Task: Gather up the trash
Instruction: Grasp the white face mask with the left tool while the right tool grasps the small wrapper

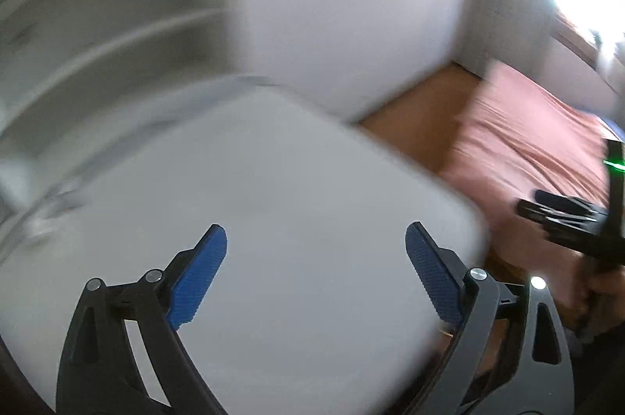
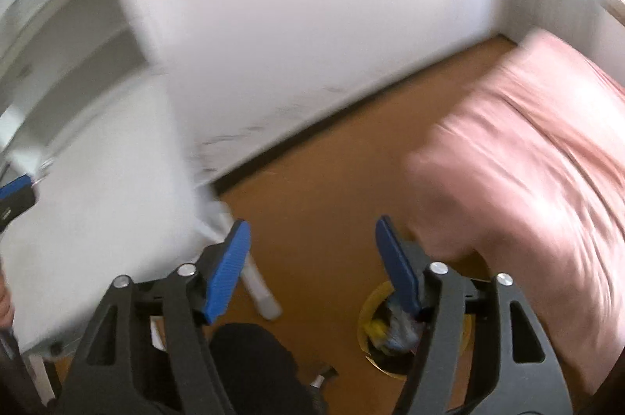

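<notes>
Left hand-held gripper (image 1: 316,239): spread, empty, over white surface (image 1: 312,180) | right hand-held gripper (image 2: 312,231): spread, empty | trash (image 2: 390,331): inside yellow-rimmed bin (image 2: 369,301) on floor, likely already collected.

White table (image 1: 273,180), wall (image 2: 312,4), pink bed (image 2: 527,149), wood floor (image 2: 324,204).
</notes>
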Demonstrator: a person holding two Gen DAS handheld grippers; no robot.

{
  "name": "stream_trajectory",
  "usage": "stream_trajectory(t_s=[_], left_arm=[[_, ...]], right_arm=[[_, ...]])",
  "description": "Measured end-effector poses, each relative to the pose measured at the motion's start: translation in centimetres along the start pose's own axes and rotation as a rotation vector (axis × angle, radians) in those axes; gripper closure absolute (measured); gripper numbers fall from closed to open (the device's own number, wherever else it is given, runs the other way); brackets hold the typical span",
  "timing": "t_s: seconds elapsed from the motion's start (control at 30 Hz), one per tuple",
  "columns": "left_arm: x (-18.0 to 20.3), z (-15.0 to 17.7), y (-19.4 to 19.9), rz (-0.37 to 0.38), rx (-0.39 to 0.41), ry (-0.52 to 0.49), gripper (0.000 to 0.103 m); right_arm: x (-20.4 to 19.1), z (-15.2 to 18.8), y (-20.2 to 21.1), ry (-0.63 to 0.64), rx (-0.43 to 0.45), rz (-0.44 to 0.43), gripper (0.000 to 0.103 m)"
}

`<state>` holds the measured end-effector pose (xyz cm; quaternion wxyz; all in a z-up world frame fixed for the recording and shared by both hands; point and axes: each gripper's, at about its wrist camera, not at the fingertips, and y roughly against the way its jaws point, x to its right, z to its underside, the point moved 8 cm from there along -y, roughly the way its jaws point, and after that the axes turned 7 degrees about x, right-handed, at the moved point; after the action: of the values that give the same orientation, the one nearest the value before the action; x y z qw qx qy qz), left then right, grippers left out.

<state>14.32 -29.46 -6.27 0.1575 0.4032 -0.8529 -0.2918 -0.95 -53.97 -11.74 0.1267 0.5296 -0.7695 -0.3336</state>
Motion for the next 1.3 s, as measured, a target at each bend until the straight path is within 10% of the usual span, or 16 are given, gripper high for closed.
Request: stream_trajectory(t_s=[0.23,0.6,0.8,0.93,1.3], left_arm=[[-20.4,2.7,3.8,-0.34,-0.026,0.189,0.012],[-30.9,7.6,5.2,-0.382,-0.085,0.379,0.012],[-32.2,7.2,3.7,-0.368,-0.092,0.368,0.012],[-32.9,6.0,2.7,-0.362,-0.083,0.362,0.012],[-33.3,3.8,-3.5,-0.369,-0.121,0.334,0.012]], right_arm=[[-20.4,-3.7,-4.3,0.293,-0.044,-0.297,0.037],[-46.3,-3.8,-13.5,0.679,-0.167,-0.543,0.04],[-50.6,-4.0,-16.4,0.736,-0.17,-0.555,0.056],[-51.6,-3.3,-16.5,0.743,-0.188,-0.6,0.089],[-46.2,-4.3,-12.1,0.663,-0.143,-0.595,0.092]])
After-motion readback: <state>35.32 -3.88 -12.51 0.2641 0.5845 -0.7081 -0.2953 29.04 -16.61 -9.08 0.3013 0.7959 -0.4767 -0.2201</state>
